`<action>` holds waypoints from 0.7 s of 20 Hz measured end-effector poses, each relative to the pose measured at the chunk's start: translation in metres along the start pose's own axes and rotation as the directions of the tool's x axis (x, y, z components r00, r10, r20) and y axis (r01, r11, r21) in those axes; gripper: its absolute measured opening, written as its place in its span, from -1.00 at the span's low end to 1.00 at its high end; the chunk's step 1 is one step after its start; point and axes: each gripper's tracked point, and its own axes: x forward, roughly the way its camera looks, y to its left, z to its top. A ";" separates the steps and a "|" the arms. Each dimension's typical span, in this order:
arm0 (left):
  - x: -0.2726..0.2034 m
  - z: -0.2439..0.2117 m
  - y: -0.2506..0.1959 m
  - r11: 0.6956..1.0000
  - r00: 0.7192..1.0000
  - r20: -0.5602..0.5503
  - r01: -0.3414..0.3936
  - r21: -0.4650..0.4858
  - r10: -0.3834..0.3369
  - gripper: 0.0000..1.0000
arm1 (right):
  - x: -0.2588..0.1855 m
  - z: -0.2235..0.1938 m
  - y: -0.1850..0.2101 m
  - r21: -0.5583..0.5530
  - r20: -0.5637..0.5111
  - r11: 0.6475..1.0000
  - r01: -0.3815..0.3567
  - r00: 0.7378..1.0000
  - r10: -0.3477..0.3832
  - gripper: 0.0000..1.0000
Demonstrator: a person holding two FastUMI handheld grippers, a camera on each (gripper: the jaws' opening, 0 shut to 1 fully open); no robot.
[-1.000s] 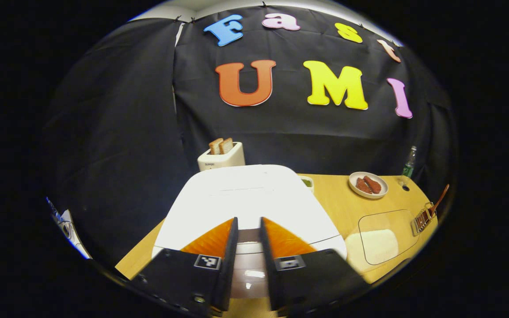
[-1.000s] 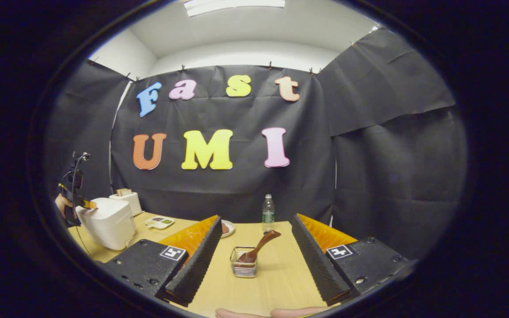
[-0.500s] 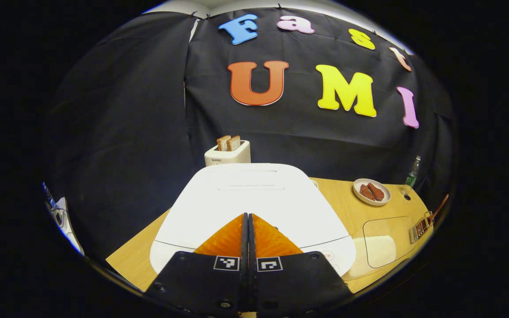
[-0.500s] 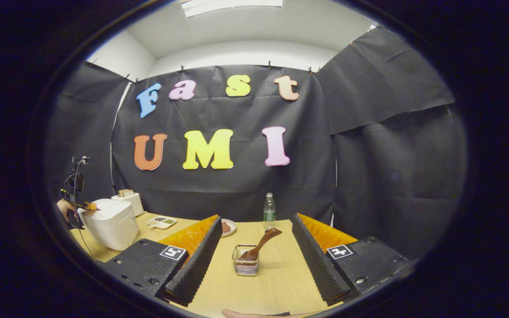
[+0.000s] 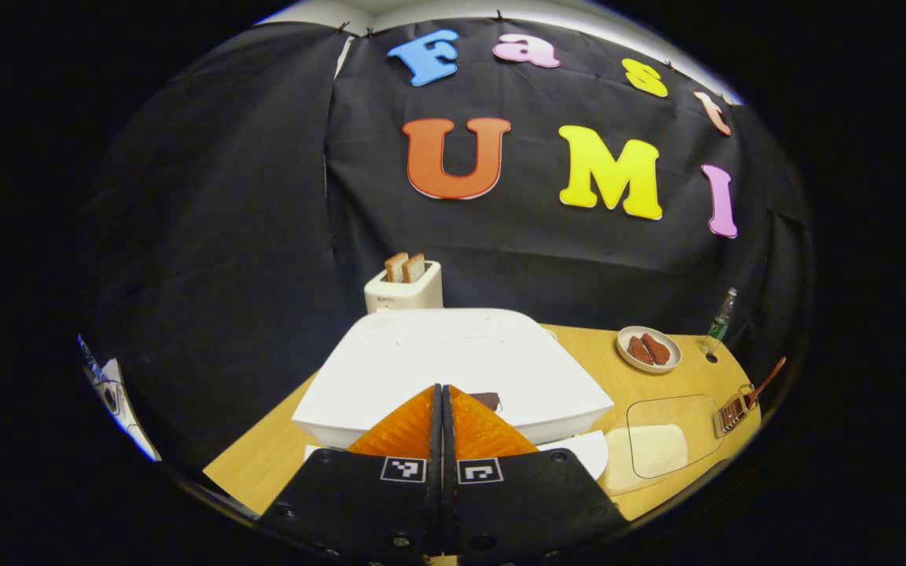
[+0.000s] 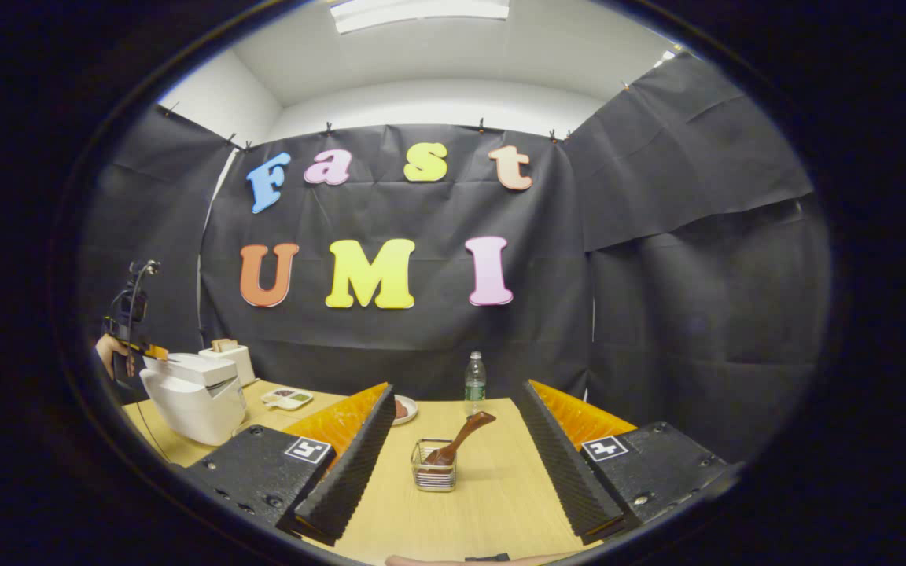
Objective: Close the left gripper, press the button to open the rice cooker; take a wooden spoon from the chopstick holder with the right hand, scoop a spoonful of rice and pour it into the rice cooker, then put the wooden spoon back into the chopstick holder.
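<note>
Staged kitchen set in a recording booth

Black cloth walls (image 6: 697, 259) enclose a wooden bench (image 6: 492, 487) with rice cooker (image 6: 193, 393), toaster (image 5: 406, 287), water bottle (image 6: 474, 383).

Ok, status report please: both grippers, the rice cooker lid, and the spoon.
Left gripper shut, at rice cooker front; lid popped up. Right gripper open, facing wooden spoon in chopstick holder. Nothing between them.

The right gripper (image 6: 453, 440) has its two fingers spread wide over the table (image 6: 492, 503). Between them stands the chopstick holder (image 6: 434, 475), the wooden spoon (image 6: 459, 439) leaning out of it. Well left of the holder, the rice cooker (image 6: 195, 395) sits with its lid lifted slightly; the left gripper (image 6: 138, 346) is at its far-left top edge.
</note>
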 end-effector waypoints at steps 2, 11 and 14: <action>-0.019 0.003 -0.005 0.999 1.000 -0.003 0.028 -0.018 -0.028 -0.98 | 0.000 -0.007 0.003 0.008 -0.018 1.000 -0.008 1.000 0.009 1.00; -0.102 -0.014 -0.026 0.998 0.997 0.066 0.051 -0.023 -0.049 0.65 | 0.016 -0.029 -0.006 0.042 -0.070 0.999 0.029 0.997 -0.026 1.00; -0.126 -0.006 -0.030 0.999 0.987 0.158 0.035 -0.014 -0.032 0.94 | 0.024 -0.038 -0.004 0.040 -0.079 0.999 0.019 0.997 -0.015 1.00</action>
